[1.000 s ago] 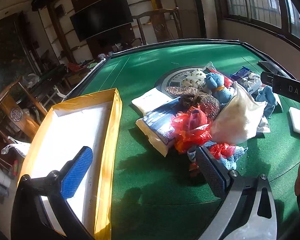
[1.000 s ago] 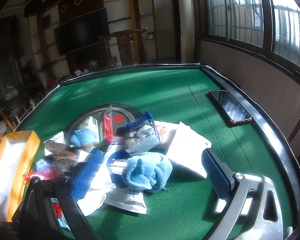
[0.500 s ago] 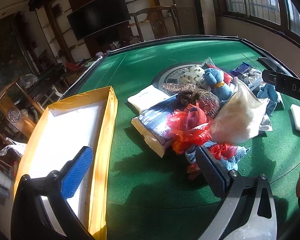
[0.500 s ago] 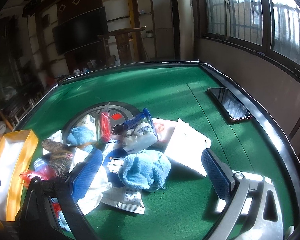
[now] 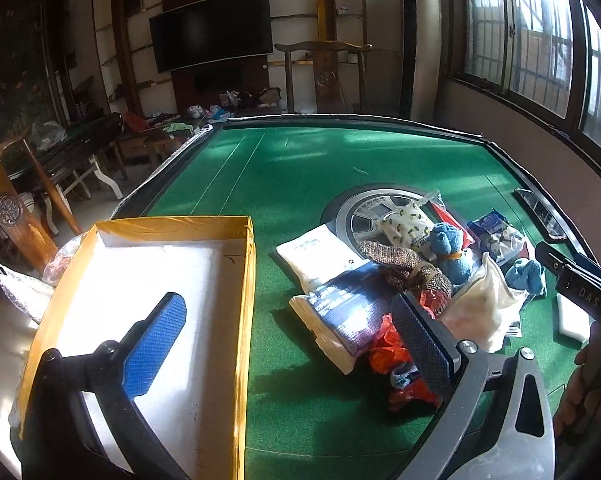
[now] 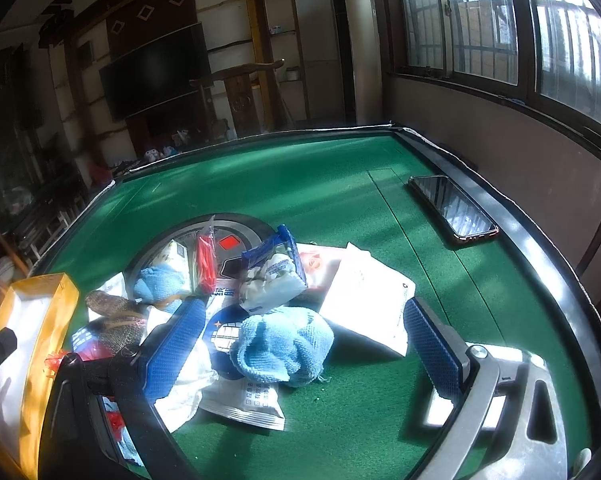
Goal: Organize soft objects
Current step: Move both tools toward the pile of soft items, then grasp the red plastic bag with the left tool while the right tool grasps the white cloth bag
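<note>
A heap of soft things lies on the green table: a light blue cloth [image 6: 282, 346], a blue rolled towel [image 5: 450, 250], a brown knitted piece [image 5: 404, 264], a red plastic bag [image 5: 392, 350], a white bag [image 5: 484, 306] and flat packets [image 5: 342, 314]. A yellow-rimmed white tray [image 5: 246, 300] sits left of the heap. My left gripper [image 5: 288, 344] hangs open, its left finger over the tray, its right finger at the red bag. My right gripper [image 6: 304, 350] is open around the light blue cloth, holding nothing.
A dark phone [image 6: 454, 210] lies near the table's right rim. A round grey disc [image 5: 374, 210] is set in the table's middle under the heap. A white block [image 5: 572, 318] lies at the right. A hand [image 5: 580, 388] shows at the left view's right edge.
The left gripper has drawn back and turned left, so the tray fills more of its view and the heap sits further right. The right gripper has hardly moved.
</note>
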`<state>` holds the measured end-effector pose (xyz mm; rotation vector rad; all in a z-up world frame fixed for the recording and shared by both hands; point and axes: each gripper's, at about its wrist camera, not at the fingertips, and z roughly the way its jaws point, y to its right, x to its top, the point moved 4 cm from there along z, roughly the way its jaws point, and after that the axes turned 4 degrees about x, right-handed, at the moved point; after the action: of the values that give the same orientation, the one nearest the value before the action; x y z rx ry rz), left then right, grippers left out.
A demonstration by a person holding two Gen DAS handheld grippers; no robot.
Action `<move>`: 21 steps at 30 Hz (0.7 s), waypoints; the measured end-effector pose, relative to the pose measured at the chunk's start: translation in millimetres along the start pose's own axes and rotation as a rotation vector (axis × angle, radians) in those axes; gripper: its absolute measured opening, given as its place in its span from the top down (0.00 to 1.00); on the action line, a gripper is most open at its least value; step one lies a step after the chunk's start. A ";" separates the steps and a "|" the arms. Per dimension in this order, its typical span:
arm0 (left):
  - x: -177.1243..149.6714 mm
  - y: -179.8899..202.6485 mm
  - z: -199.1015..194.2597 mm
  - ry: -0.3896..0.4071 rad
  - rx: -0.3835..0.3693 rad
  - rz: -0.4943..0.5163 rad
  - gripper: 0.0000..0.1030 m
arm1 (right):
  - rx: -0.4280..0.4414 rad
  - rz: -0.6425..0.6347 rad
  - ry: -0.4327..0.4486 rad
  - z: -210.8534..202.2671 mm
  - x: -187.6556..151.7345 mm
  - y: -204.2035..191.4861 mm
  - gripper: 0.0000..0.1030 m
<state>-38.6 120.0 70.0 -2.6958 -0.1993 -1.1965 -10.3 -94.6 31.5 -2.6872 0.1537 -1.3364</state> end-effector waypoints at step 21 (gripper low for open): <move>-24.2 87.5 32.7 -0.068 -0.258 0.153 0.84 | 0.070 0.012 -0.032 1.4 -2.4 -3.7 0.05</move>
<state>-14.0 40.9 20.5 -2.9095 0.1609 -1.1566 -10.5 -90.5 29.4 -2.6437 0.1175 -1.2709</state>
